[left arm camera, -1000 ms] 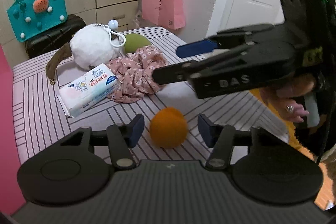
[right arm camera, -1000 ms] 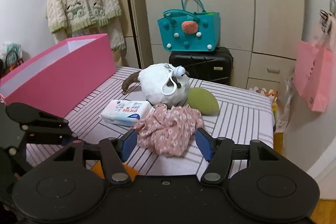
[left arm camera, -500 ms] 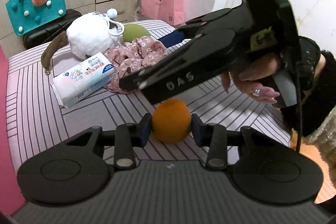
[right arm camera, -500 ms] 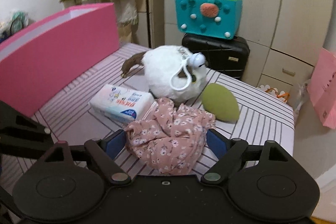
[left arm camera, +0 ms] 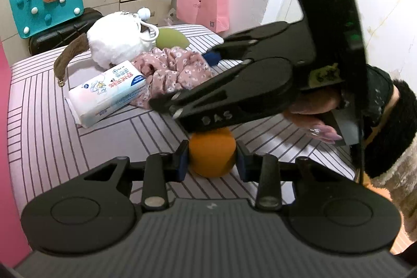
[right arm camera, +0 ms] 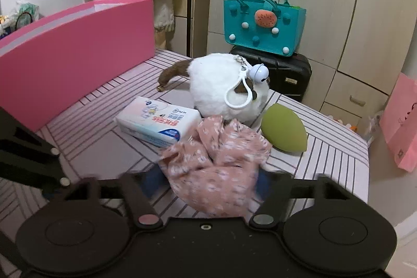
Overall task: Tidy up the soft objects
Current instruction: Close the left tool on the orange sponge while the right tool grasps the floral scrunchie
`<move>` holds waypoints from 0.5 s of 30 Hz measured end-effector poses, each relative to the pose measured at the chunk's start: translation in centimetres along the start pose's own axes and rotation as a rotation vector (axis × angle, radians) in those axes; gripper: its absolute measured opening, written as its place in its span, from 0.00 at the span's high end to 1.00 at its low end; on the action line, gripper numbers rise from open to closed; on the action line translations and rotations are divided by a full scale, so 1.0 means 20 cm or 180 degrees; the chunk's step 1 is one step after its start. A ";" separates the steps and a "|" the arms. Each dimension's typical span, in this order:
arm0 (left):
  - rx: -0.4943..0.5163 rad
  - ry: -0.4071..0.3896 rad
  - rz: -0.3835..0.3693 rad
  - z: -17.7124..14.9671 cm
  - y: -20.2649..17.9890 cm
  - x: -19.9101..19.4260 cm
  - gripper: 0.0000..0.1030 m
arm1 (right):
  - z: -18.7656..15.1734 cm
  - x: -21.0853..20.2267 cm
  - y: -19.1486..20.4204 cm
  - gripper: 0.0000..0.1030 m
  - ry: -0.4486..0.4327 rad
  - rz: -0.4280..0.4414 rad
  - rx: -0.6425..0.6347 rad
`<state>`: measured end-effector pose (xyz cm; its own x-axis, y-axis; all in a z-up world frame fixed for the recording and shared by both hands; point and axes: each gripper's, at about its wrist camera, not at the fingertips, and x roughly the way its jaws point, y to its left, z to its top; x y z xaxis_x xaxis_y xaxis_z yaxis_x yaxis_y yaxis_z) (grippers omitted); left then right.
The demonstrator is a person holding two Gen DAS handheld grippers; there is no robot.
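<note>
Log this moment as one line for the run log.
left gripper: shut on orange sponge | right gripper: jaws just closing around floral scrunchie | striped table: both resting

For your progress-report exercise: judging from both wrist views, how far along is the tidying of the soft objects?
Nothing looks put away yet. In hand: the left gripper squeezes the orange sponge ball; the right gripper, jaws just closing, straddles the pink floral scrunchie. Left on the striped table: the white plush pouch, tissue pack and green beauty sponge. The pink box stands alongside.
</note>
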<state>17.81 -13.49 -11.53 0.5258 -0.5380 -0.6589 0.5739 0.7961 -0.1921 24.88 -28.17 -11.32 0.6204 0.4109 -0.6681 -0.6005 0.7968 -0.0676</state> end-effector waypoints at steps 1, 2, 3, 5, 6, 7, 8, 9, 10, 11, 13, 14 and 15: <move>-0.0016 -0.0002 0.0005 0.00 0.00 -0.01 0.66 | -0.01 -0.01 0.00 0.61 0.0004 -0.0005 0.0041; -0.0032 -0.0005 0.0016 -0.01 0.01 -0.01 0.66 | -0.01 -0.02 0.01 0.67 0.0009 -0.0030 0.0070; -0.0042 -0.0010 0.0025 -0.01 0.01 -0.02 0.66 | -0.02 -0.04 0.02 0.75 0.0013 -0.0075 0.0088; -0.0052 -0.0053 -0.0002 -0.02 0.02 -0.04 0.66 | -0.03 -0.07 0.04 0.78 -0.0036 -0.0158 0.0132; -0.0067 -0.0055 -0.0011 -0.03 0.03 -0.04 0.66 | -0.05 -0.09 0.05 0.79 -0.0064 -0.0161 0.0170; -0.0091 -0.0047 -0.0010 -0.03 0.04 -0.05 0.66 | -0.06 -0.10 0.06 0.79 -0.0069 -0.0160 0.0207; -0.0099 -0.0035 0.0001 -0.03 0.04 -0.05 0.66 | -0.06 -0.11 0.07 0.79 -0.0068 -0.0166 0.0244; -0.0098 -0.0030 0.0023 -0.04 0.04 -0.06 0.66 | -0.07 -0.12 0.08 0.79 -0.0067 -0.0178 0.0281; -0.0091 -0.0034 0.0046 -0.04 0.04 -0.06 0.66 | -0.08 -0.13 0.08 0.79 -0.0077 -0.0193 0.0328; -0.0087 -0.0040 0.0064 -0.04 0.04 -0.07 0.66 | -0.09 -0.15 0.08 0.79 -0.0091 -0.0193 0.0372; -0.0091 -0.0052 0.0091 -0.03 0.05 -0.09 0.66 | -0.08 -0.18 0.09 0.79 -0.0096 -0.0149 0.0436; -0.0097 -0.0057 0.0103 -0.03 0.05 -0.10 0.66 | -0.08 -0.19 0.09 0.79 -0.0102 -0.0144 0.0470; -0.0101 -0.0060 0.0117 -0.03 0.05 -0.10 0.66 | -0.08 -0.21 0.09 0.79 -0.0117 -0.0143 0.0513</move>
<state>16.98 -11.35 -10.83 0.5581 -0.5131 -0.6522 0.5338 0.8237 -0.1912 20.40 -29.08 -9.90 0.6647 0.3868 -0.6393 -0.4848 0.8743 0.0248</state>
